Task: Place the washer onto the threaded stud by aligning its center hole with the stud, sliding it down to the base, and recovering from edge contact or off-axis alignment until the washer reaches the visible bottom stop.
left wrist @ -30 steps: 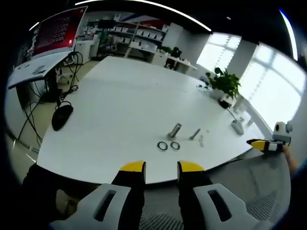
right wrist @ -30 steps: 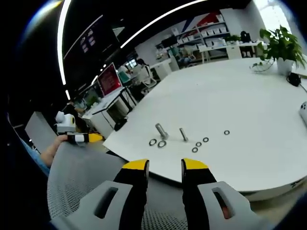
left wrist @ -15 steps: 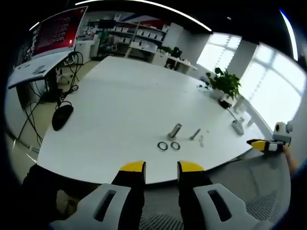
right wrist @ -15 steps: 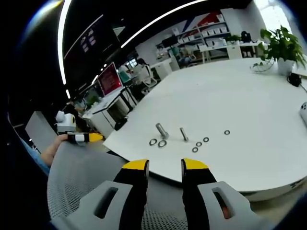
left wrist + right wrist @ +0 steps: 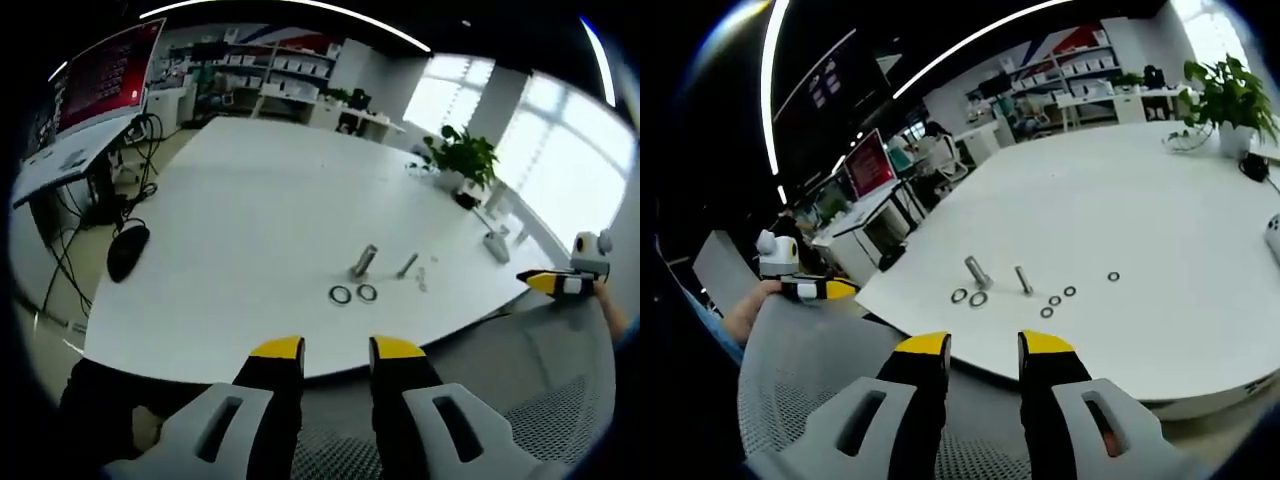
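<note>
Both grippers off the table, nothing held.

My left gripper [image 5: 336,347] and right gripper [image 5: 985,342] hang with jaws spread, short of the white table [image 5: 1160,220]. The threaded stud [image 5: 1022,280] lies there; two washers [image 5: 968,298] just beside the thicker bolt [image 5: 977,272], small washers [image 5: 1057,299] near the stud.

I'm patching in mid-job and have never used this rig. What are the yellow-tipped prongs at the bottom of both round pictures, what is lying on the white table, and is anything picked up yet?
No robot here: a person holds a two-jaw tool in each hand, with a fisheye camera riding on each. The prongs are those jaws. The left gripper and right gripper both stand open, holding nothing, short of the white table. On the table lie two larger washers, a thick bolt, a thinner threaded stud and a few small washers. In the right gripper view, the yellow tip at far left is the other tool.
</note>
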